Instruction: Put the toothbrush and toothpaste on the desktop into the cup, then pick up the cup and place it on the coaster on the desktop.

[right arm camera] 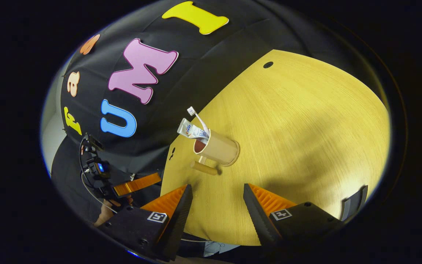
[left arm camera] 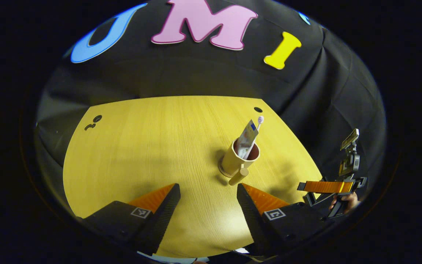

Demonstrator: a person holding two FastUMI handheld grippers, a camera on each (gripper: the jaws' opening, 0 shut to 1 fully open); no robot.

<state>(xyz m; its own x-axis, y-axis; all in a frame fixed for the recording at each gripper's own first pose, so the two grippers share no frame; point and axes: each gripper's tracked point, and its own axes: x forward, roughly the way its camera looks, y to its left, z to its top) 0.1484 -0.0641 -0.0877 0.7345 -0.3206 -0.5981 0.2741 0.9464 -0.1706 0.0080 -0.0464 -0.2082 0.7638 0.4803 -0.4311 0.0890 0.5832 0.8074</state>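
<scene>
Wooden surface [left arm camera: 141, 146] carries the cup [left arm camera: 234, 157], standing on the coaster [left arm camera: 222, 171], its handle toward the left hand-held gripper [left arm camera: 208, 205], just ahead of the spread, empty jaws. The toothbrush [left arm camera: 259, 120] and toothpaste [left arm camera: 248, 136] stand in it, leaning away. The right gripper view shows the right hand-held gripper [right arm camera: 217, 205], also released, near the handle, and the brush's bristles.

We see a table [left arm camera: 152, 146] of pale wood with fine straight grain and a soft satin sheen. The cup [left arm camera: 233, 157] looks like matt wood too, darker inside, on a wooden coaster [left arm camera: 222, 171]. The toothpaste [left arm camera: 248, 136] tube is glossy printed plastic. The booth wall [left arm camera: 196, 73] is matt black cloth, creased.
</scene>
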